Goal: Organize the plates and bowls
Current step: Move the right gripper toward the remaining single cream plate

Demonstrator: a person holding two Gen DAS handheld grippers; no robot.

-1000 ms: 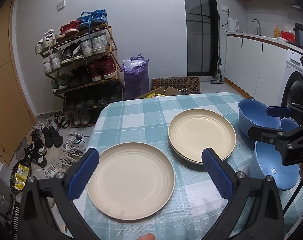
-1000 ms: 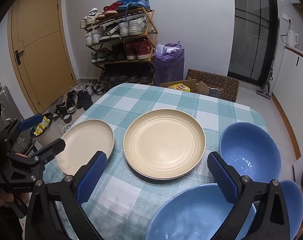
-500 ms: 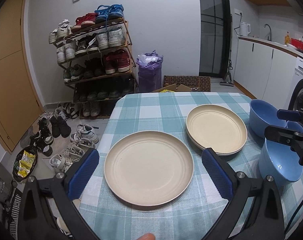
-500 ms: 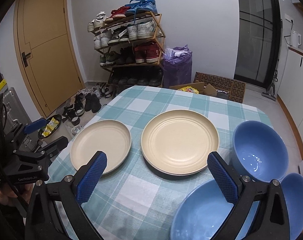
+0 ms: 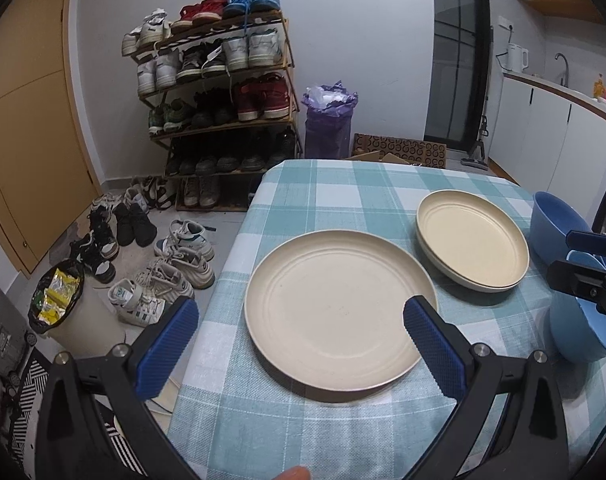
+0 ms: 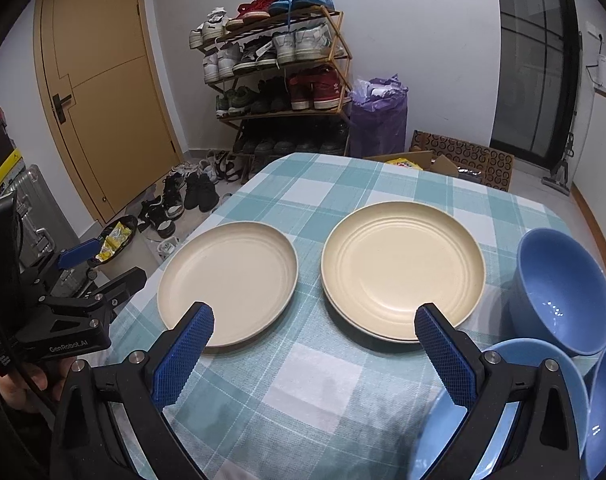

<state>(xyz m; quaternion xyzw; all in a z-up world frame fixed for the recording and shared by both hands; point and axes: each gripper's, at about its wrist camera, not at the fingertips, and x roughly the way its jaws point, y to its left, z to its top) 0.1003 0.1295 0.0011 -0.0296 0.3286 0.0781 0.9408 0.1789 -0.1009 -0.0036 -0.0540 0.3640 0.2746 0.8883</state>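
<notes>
On the teal checked tablecloth point(image 5: 303, 200) lies a single cream plate point(image 5: 339, 312), also in the right wrist view point(image 6: 227, 276). To its right sit two stacked cream plates point(image 5: 473, 240) point(image 6: 403, 272). Three blue bowls stand at the table's right: one upright point(image 6: 559, 292), a near one point(image 6: 503, 412), and one at the frame edge point(image 6: 603, 408). My left gripper point(image 5: 299, 320) is open and empty, hovering over the single plate's near rim. My right gripper point(image 6: 315, 324) is open and empty, held above the cloth in front of both plates. Each gripper shows in the other's view point(image 6: 103, 266) point(image 5: 575, 258).
The table's left edge point(image 5: 231, 264) drops to a floor strewn with shoes point(image 5: 171, 264). A white bin with yellow wrappers point(image 5: 59, 304) stands below it. Behind are a shoe rack point(image 5: 219, 100), a purple bag point(image 5: 329, 120), cardboard point(image 6: 463, 156), a yellow door point(image 6: 103, 92).
Both grippers have pulled back and to the left, so the plates and bowls sit further right and smaller in each view. Nothing on the table has moved; both grippers stay open.
</notes>
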